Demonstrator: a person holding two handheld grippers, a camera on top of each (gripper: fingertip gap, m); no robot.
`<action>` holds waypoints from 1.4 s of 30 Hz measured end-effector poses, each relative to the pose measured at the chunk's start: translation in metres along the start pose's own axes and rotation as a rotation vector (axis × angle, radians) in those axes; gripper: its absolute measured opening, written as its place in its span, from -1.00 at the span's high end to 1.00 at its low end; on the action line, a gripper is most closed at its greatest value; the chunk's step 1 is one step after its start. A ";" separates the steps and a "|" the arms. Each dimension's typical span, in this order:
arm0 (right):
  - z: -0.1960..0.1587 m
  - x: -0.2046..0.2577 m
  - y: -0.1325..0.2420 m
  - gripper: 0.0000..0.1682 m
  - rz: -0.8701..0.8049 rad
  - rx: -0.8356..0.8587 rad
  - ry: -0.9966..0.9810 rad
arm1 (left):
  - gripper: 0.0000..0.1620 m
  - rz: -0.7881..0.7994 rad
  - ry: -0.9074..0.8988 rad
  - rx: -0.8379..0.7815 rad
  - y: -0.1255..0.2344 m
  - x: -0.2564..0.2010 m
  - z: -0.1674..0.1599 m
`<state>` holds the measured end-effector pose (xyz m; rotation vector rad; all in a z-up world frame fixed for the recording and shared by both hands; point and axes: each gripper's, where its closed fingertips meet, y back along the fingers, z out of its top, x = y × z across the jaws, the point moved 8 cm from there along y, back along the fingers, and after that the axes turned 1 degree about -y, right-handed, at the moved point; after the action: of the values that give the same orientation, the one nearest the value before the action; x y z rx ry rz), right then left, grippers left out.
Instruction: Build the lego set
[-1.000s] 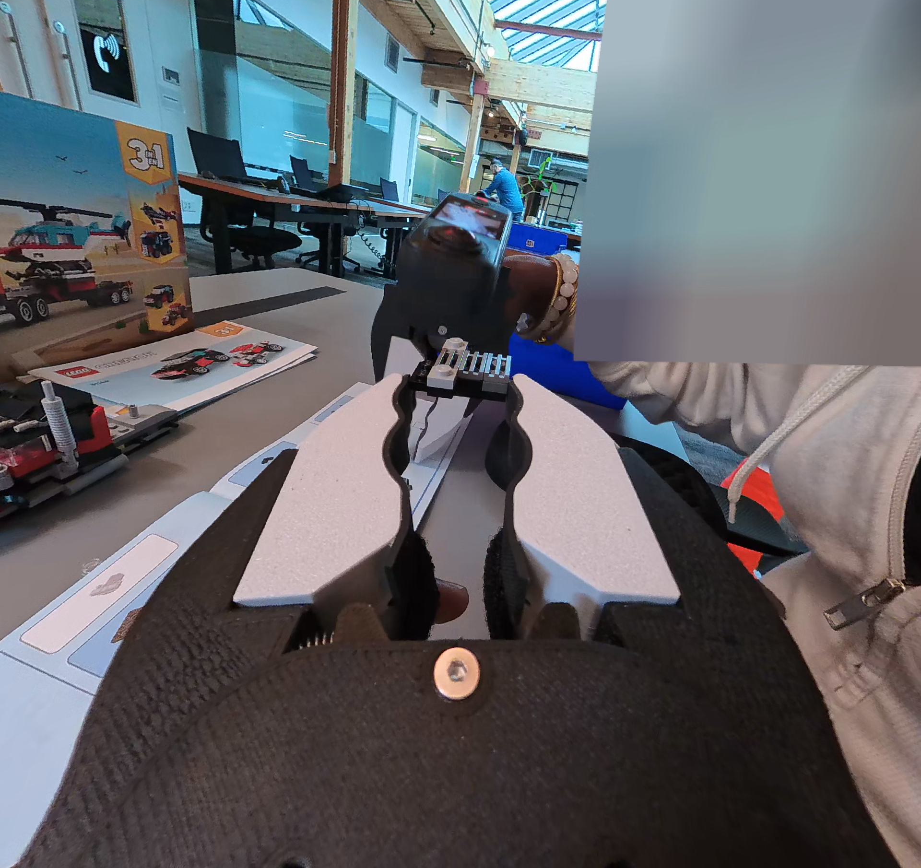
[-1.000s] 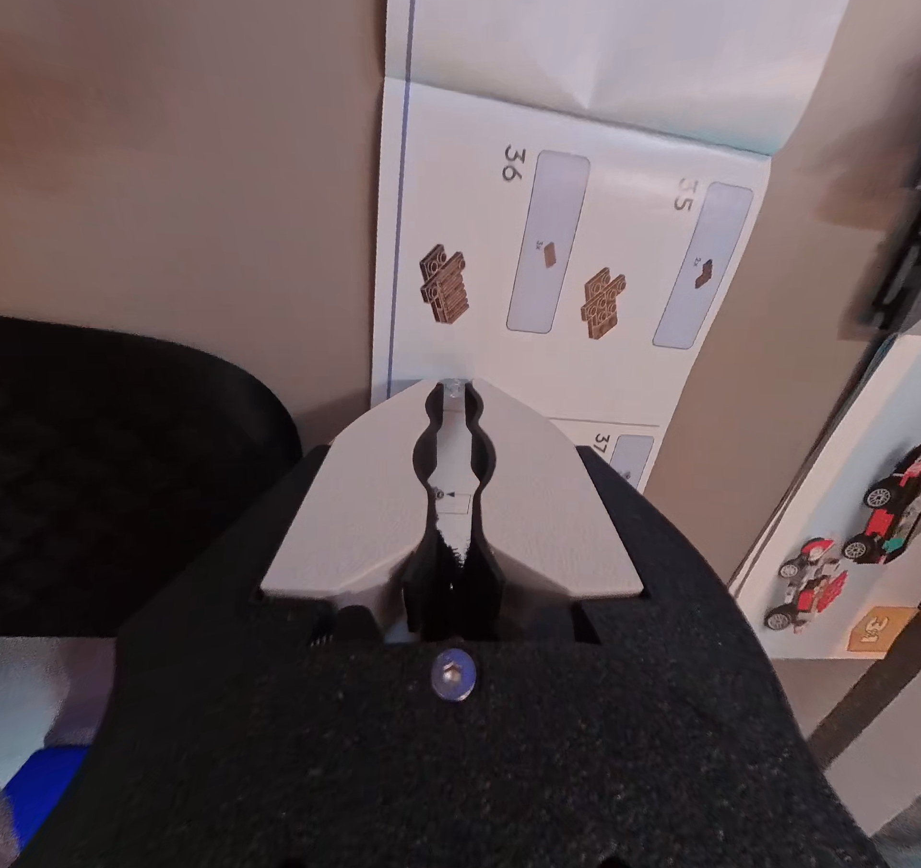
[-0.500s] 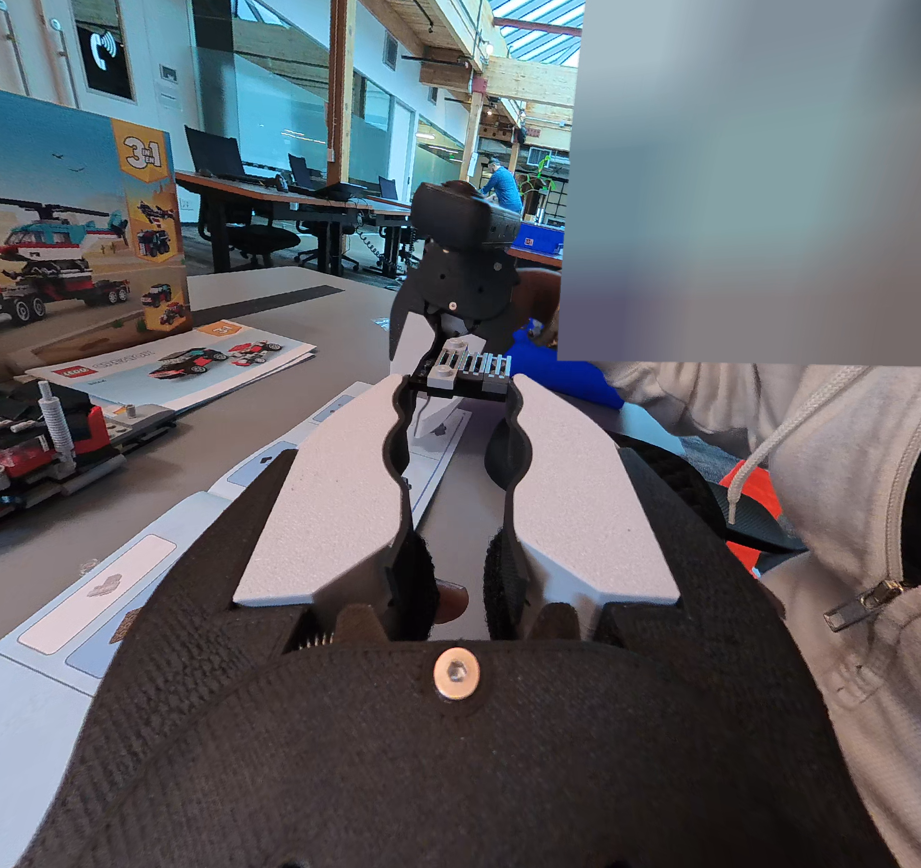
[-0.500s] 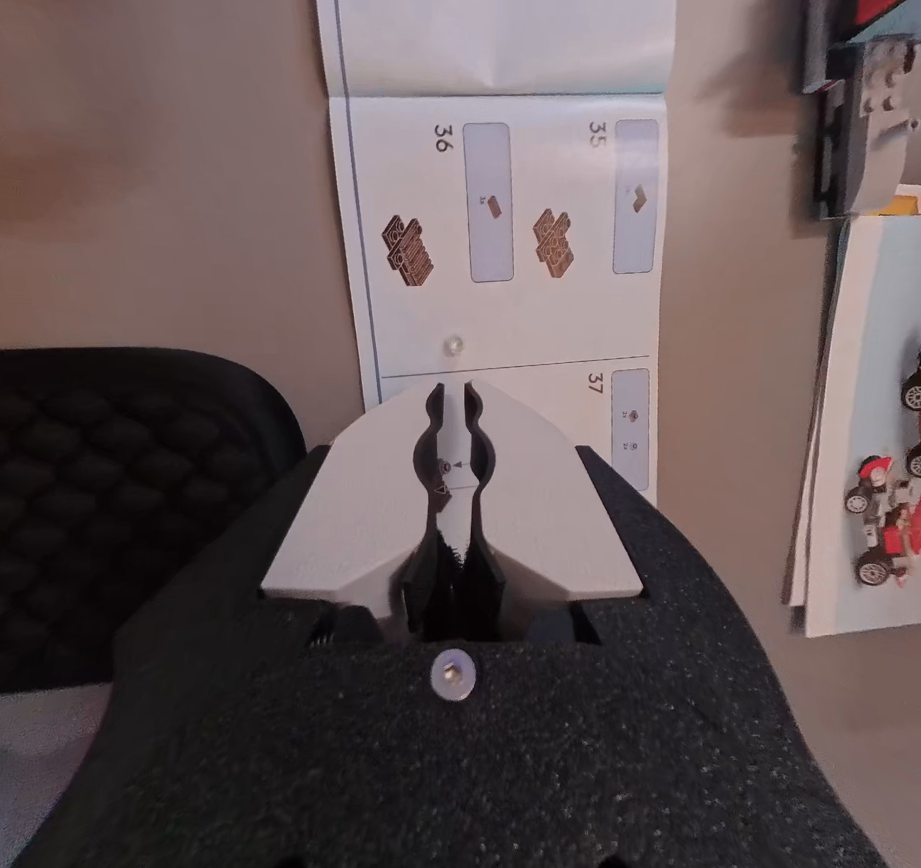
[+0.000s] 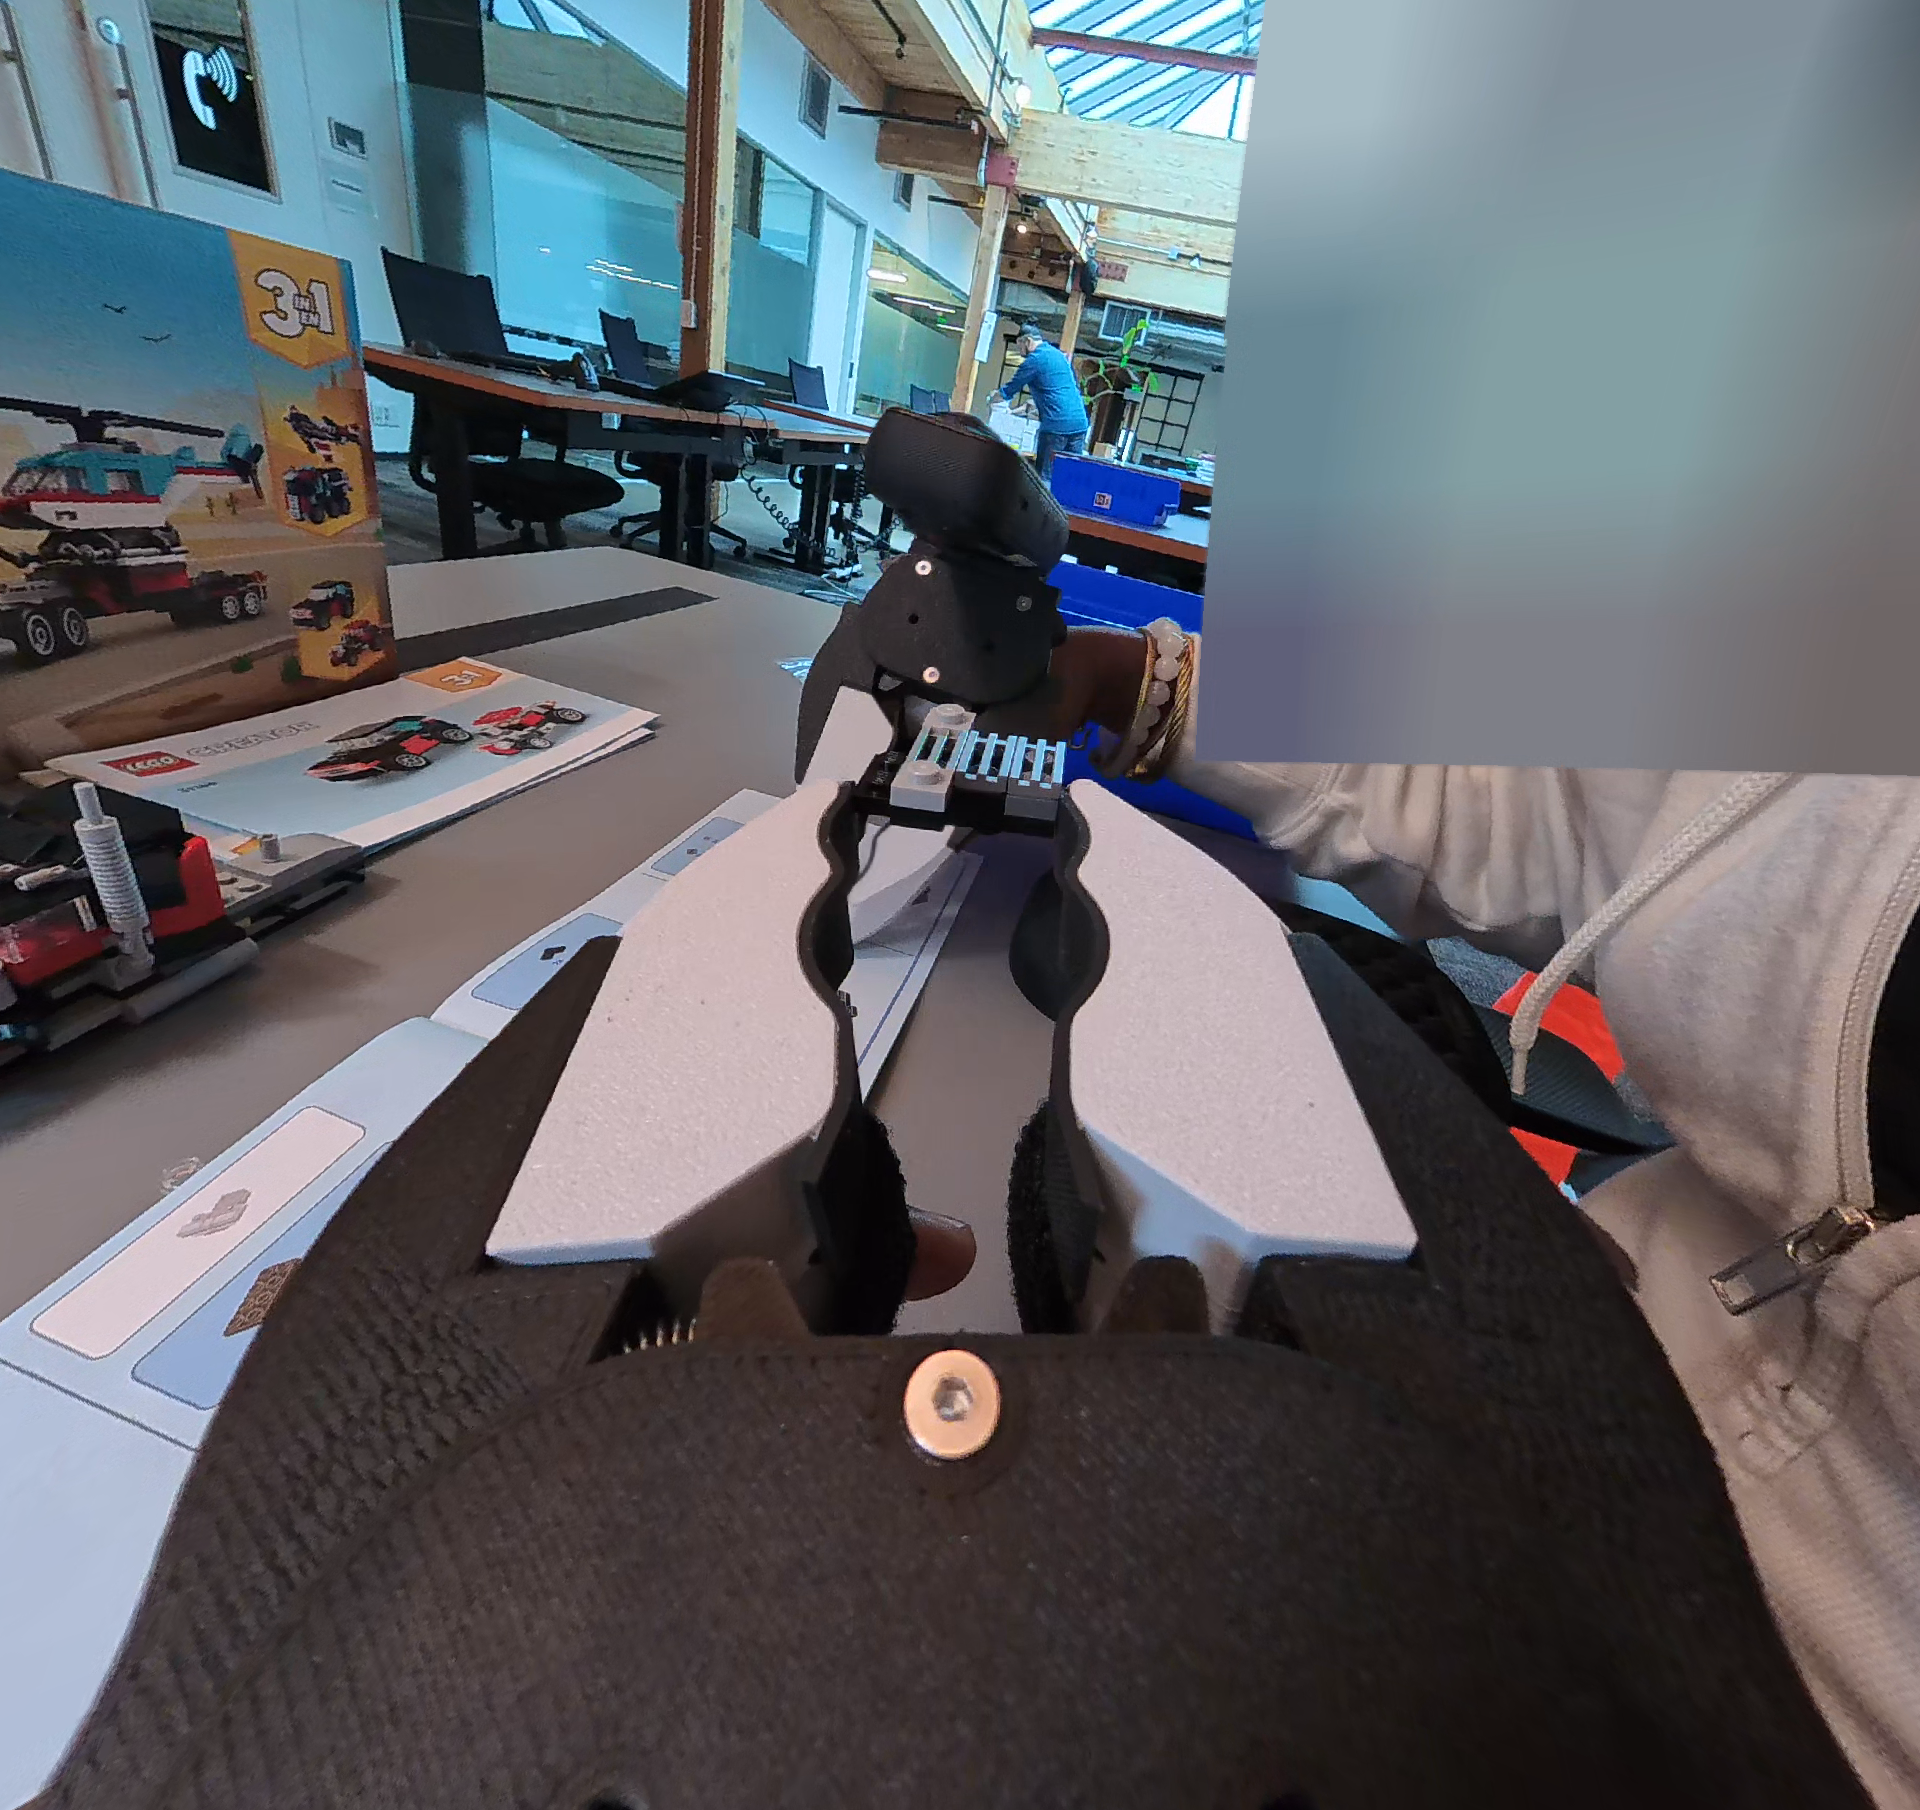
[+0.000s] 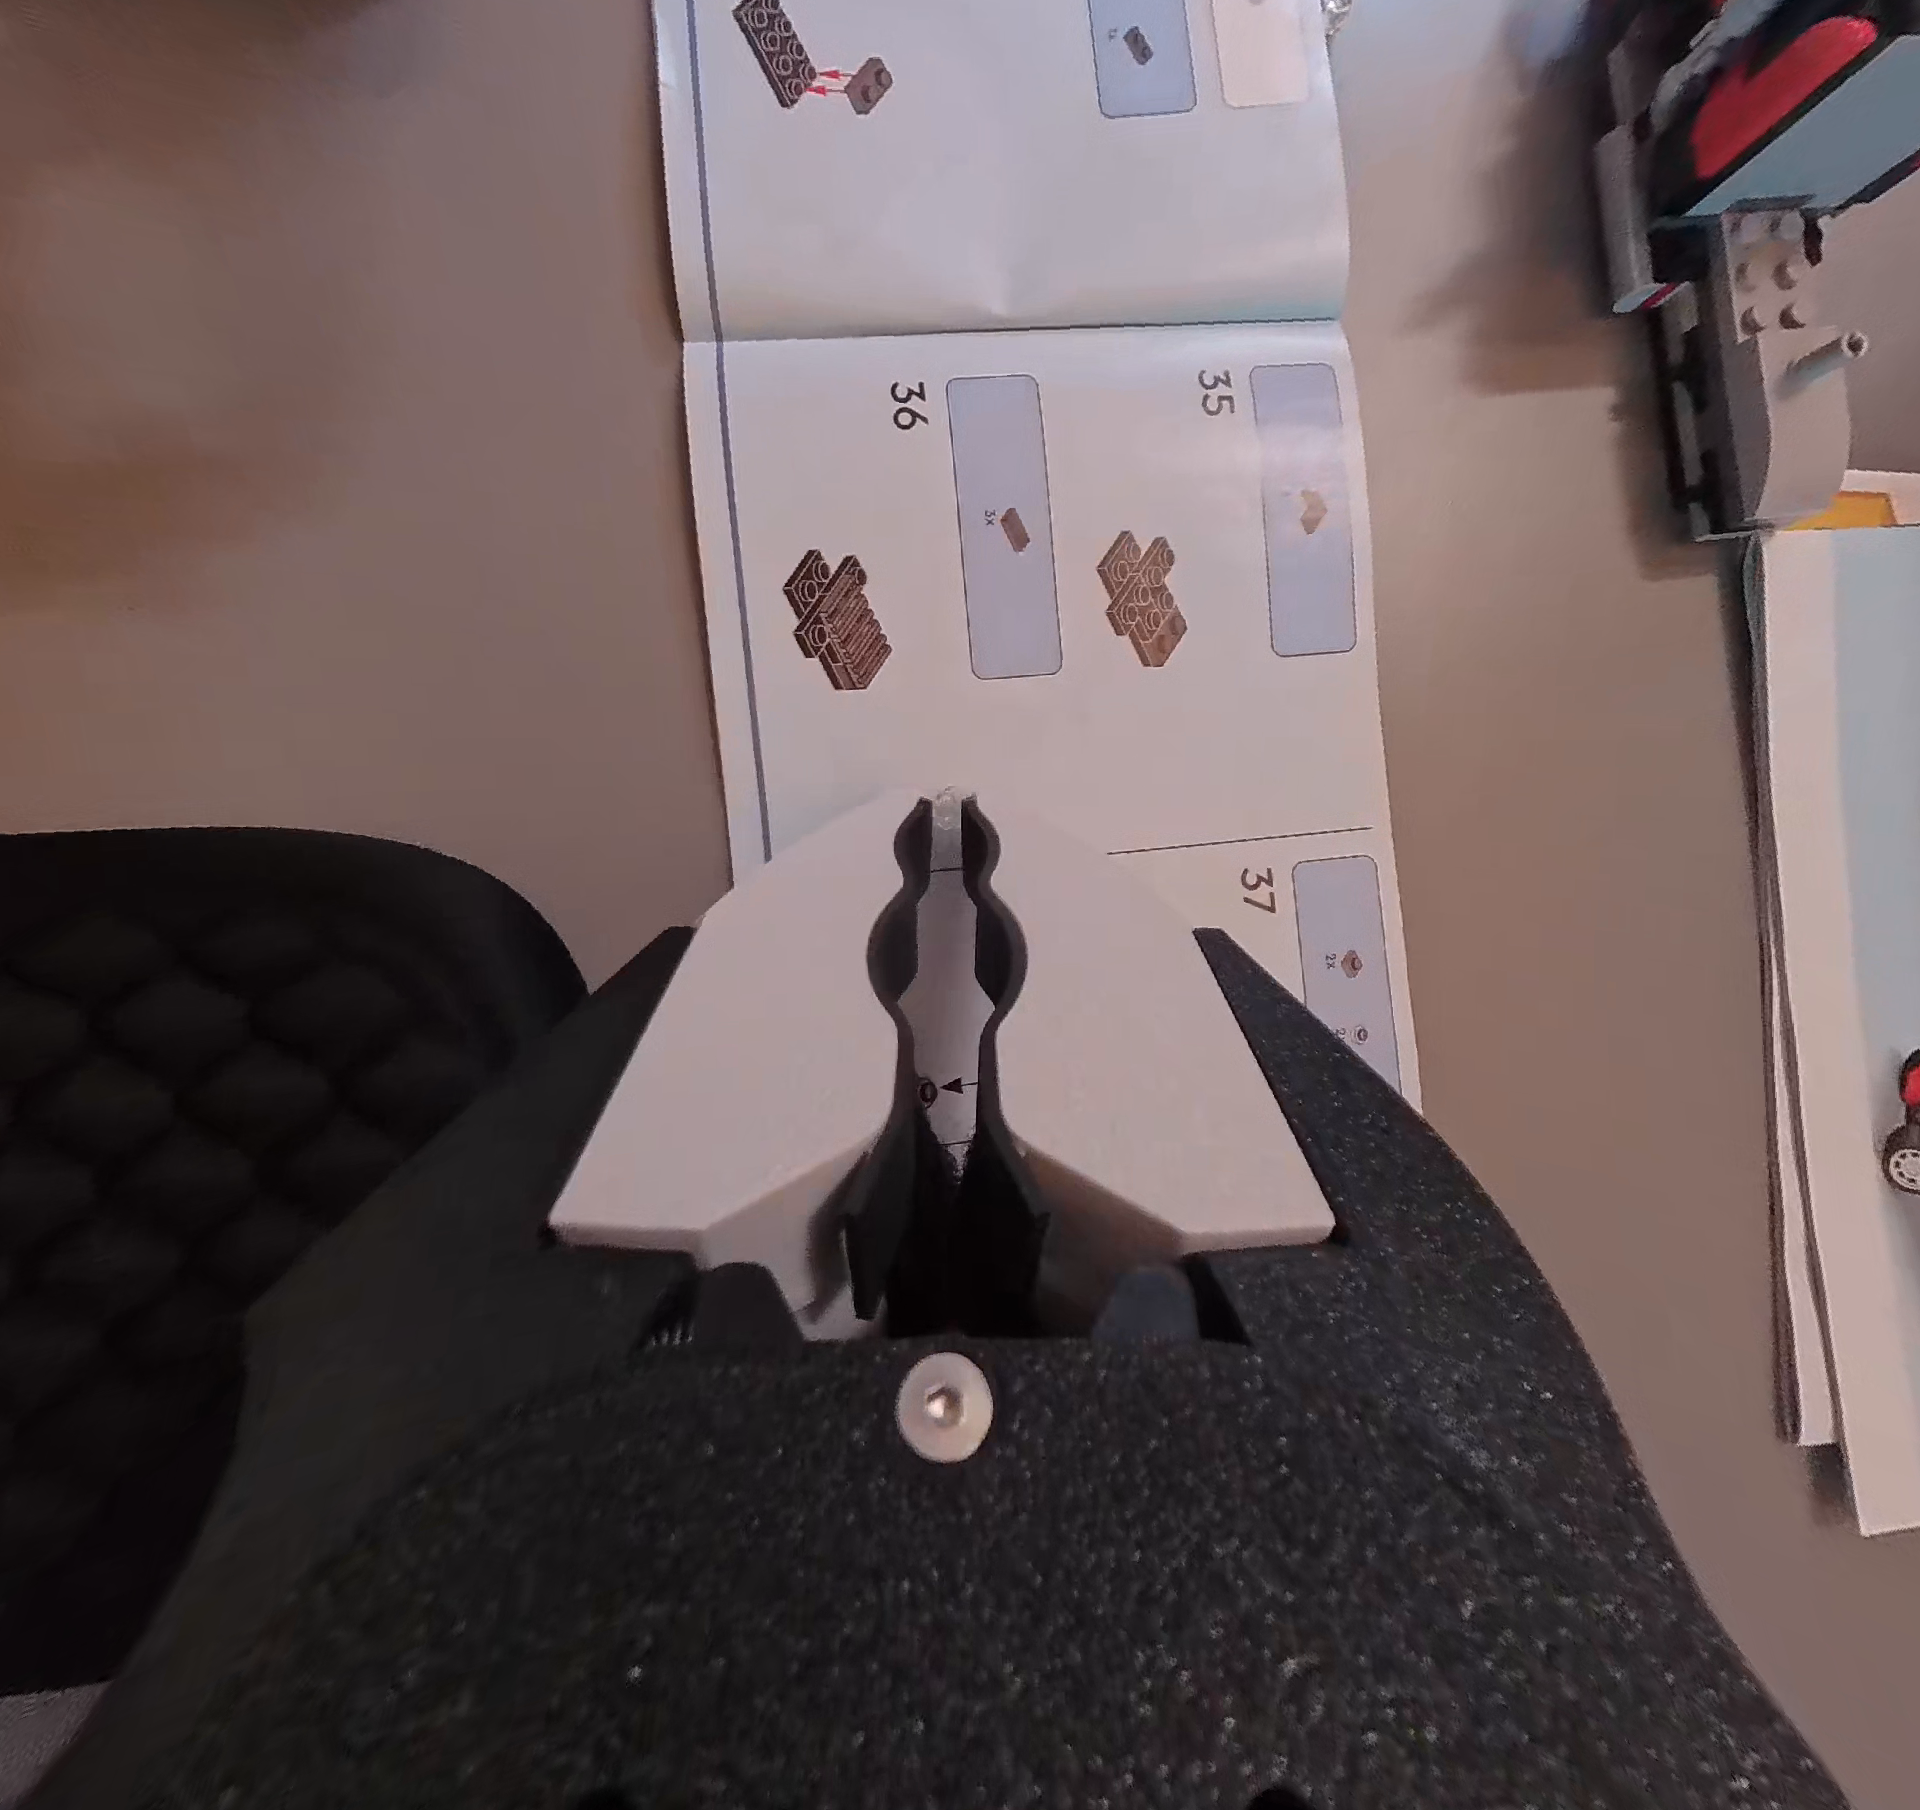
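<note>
The left tongs (image 5: pixel 961 804) grip a small grey-and-black lego assembly (image 5: pixel 977 773) at their tips, held above the grey table (image 5: pixel 312 1012). Just beyond it the right tongs (image 5: pixel 831 721) point down towards an open instruction booklet (image 5: pixel 582 939). A partly built model (image 5: pixel 114 908) sits near the table's left edge, before the set's box (image 5: pixel 177 472).

A tiny clear piece (image 6: pixel 945 810) at the right gripper (image 6: pixel 948 815) tips is too small to identify. The red truck model (image 6: pixel 1756 150) is blurred and cut off by the edge.
</note>
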<state>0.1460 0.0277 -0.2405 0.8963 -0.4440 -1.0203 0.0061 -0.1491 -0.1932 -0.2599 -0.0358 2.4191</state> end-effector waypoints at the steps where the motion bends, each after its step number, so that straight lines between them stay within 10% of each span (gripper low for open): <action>1: 0.000 -0.001 0.000 0.94 -0.001 -0.002 -0.002 | 0.55 0.000 0.000 0.001 0.000 0.000 0.000; 11: -0.006 -0.008 0.007 0.94 0.297 -0.073 -0.355 | 0.55 -0.002 0.006 -0.005 0.000 0.000 0.000; 42: -0.019 0.004 0.022 0.93 -0.112 0.029 -0.073 | 0.55 -0.004 0.017 -0.004 0.000 0.001 0.000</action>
<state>0.1733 0.0373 -0.2343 0.9196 -0.4754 -1.1542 0.0048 -0.1484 -0.1934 -0.2821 -0.0340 2.4125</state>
